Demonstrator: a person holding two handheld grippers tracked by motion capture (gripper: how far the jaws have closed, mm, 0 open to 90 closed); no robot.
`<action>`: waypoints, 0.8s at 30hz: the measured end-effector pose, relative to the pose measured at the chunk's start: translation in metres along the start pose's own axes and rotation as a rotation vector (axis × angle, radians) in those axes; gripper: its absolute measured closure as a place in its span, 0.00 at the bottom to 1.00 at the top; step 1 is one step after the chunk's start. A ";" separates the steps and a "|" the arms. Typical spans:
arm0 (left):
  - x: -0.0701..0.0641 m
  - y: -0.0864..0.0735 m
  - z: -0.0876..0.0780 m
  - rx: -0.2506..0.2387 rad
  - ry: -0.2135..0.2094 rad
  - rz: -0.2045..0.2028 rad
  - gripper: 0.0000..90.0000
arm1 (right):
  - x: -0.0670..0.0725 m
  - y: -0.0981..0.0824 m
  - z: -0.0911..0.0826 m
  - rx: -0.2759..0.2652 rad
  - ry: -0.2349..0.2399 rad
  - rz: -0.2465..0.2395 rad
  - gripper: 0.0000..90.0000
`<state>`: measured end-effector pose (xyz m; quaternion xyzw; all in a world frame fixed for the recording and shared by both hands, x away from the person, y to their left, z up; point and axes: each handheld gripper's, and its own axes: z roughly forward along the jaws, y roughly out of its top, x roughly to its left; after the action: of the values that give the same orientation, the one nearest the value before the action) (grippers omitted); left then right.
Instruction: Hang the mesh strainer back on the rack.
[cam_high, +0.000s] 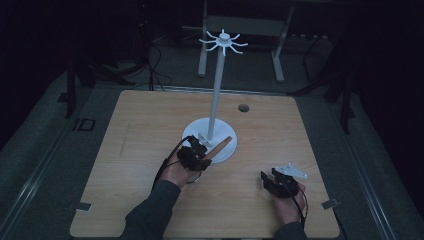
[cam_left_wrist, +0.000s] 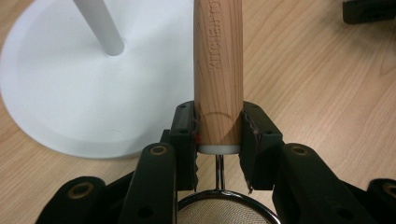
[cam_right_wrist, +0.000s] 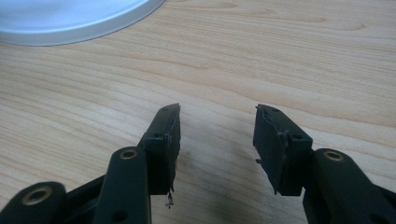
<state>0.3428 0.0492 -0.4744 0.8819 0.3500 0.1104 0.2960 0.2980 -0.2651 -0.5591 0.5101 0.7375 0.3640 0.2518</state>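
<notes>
Gripping a strainer's wooden handle (cam_left_wrist: 218, 70), left tool (cam_left_wrist: 218, 135) (right tool (cam_right_wrist: 217, 135) gapes).

The handle (cam_left_wrist: 218, 70) is smooth pale wood with stamped lettering (a fine metal mesh (cam_left_wrist: 219, 212) below it), the stand base (cam_left_wrist: 60, 93) matt white, the counter (cam_right_wrist: 233, 56) wood-grained.

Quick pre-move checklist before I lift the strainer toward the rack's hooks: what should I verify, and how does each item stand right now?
1. Left gripper clamped on the strainer's wooden handle: ok.
2. Grip placement: fingers hold the handle's end next to the metal mesh, long end sticking out: ok, though leverage may be high.
3. Right gripper open and free above bare table: ok.
4. Rack pole upright on its white base: ok.
5. Top hooks free: ok.
6. Hanging hole in the handle: cannot tell.
</notes>
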 end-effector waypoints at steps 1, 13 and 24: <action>0.000 0.000 -0.001 -0.001 0.000 -0.001 0.77 | 0.000 0.000 0.000 0.000 0.000 0.000 0.56; 0.004 0.001 -0.008 -0.051 0.014 -0.031 0.77 | 0.001 0.000 0.000 0.005 -0.001 0.000 0.56; 0.006 0.003 -0.016 -0.102 0.033 -0.065 0.77 | 0.001 0.000 0.000 0.007 -0.002 0.001 0.56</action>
<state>0.3426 0.0588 -0.4594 0.8519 0.3772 0.1330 0.3381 0.2981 -0.2640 -0.5592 0.5118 0.7383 0.3609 0.2505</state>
